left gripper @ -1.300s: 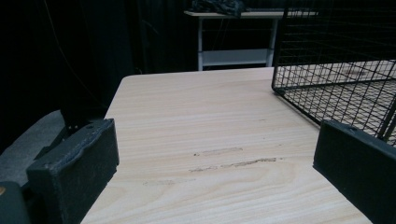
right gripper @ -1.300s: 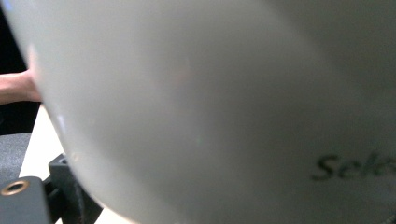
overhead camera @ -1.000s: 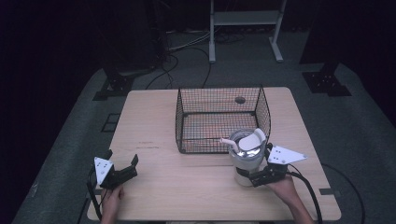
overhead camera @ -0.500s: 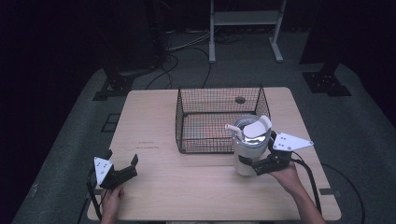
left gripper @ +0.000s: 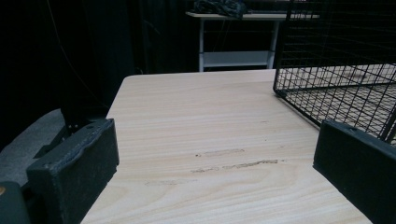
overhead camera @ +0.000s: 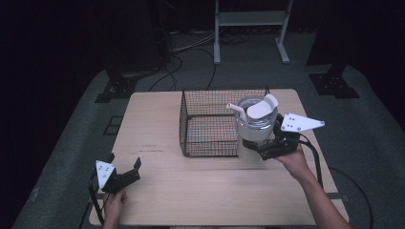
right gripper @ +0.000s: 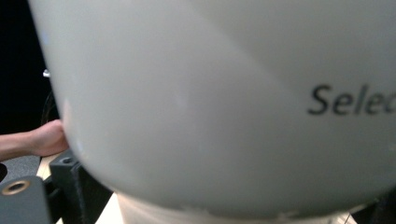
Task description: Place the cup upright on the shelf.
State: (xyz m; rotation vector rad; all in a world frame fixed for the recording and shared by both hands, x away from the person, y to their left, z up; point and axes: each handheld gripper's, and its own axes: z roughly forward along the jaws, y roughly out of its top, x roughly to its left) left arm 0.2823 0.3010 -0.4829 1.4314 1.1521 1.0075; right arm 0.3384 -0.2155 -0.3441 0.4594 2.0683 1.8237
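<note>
since a second ago my right gripper [overhead camera: 260,143], clamped on the white tumbler [overhead camera: 255,125], has lifted it upright toward the wire basket [overhead camera: 210,121] at frame centre, just left. my left gripper [overhead camera: 125,172] rests open, lower left.

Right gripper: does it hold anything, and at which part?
Yes. The right gripper grips the white cup around its lower body; the left gripper is open and holds nothing.

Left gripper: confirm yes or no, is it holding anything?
No. In the left gripper view the left gripper is open, with bare table between its jaws.
</note>
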